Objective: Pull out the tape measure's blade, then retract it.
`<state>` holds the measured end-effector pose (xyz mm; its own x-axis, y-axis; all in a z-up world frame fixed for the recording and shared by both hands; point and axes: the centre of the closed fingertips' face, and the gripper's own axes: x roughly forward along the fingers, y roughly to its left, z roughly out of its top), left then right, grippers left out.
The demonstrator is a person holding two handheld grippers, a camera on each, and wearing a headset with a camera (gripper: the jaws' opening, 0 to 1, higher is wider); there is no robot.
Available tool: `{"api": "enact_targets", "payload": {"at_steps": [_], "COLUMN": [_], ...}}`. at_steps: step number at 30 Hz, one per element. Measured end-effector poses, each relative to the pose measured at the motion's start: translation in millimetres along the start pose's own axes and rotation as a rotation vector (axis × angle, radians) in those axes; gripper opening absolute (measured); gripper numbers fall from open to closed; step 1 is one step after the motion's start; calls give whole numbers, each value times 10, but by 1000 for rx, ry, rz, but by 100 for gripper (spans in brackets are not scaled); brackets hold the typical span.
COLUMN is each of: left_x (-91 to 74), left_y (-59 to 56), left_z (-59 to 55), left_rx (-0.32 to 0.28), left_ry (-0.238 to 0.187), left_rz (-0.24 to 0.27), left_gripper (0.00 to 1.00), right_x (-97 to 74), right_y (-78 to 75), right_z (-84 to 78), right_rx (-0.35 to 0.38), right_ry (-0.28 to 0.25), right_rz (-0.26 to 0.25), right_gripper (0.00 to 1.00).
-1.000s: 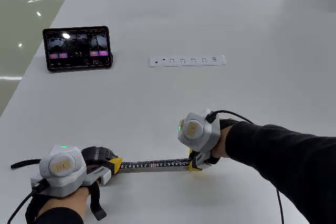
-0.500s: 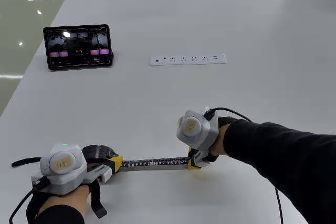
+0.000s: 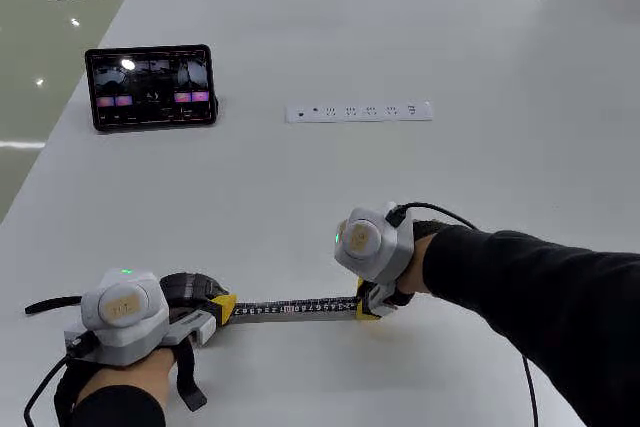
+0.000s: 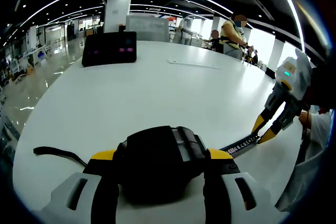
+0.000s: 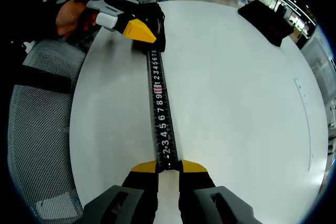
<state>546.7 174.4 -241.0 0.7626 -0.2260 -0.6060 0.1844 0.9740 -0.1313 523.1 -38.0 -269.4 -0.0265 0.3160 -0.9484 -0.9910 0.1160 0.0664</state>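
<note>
- Tablet (image 3: 150, 87): stands propped at the far left of the table (image 3: 480, 77), screen lit.
- Left gripper (image 3: 218, 311): low at the near left edge. Its jaws clamp the tape measure case (image 4: 160, 161) from both sides.
- Tape measure case: black, on the table, with a strap (image 4: 55, 153) trailing to its left.
- Blade (image 5: 160, 108): drawn out and lying flat on the table between the two grippers, numbers facing up.
- Power strip (image 3: 358, 112): white, flat, well beyond the blade.
- Right gripper (image 5: 168, 167): jaws closed down, pinching the blade's free end.
</note>
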Motion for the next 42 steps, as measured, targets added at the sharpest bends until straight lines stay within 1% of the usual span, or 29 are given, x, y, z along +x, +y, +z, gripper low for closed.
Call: {"api": "enact_targets", "payload": {"at_steps": [7, 12, 18, 24, 29, 35, 42], "left_x": [-4, -9, -13, -8, -11, -13, -8], "left_y": [2, 2, 6, 3, 6, 8, -5], "left_z": [1, 4, 6, 3, 5, 0, -5], "left_rx": [-5, -10, -11, -5, -16, -19, -3], "left_ry": [-6, -8, -14, -11, -14, -9, 7], "left_rz": [-6, -16, -29, -36, -41, -46, -42], "left_gripper": [60, 60, 60, 60, 60, 60, 60], "right_x": [4, 7, 22, 30, 39, 48, 59], "right_y": [-2, -9, -11, -8, -11, -4, -1], "right_z": [15, 21, 32, 46, 52, 65, 78], "right_rx": [6, 13, 0, -7, -22, -15, -23], "right_ry": [-2, -9, -6, -4, -7, -11, -12], "right_rz": [-1, 7, 8, 9, 11, 13, 7], "right_gripper": [10, 10, 10, 10, 10, 10, 10]}}
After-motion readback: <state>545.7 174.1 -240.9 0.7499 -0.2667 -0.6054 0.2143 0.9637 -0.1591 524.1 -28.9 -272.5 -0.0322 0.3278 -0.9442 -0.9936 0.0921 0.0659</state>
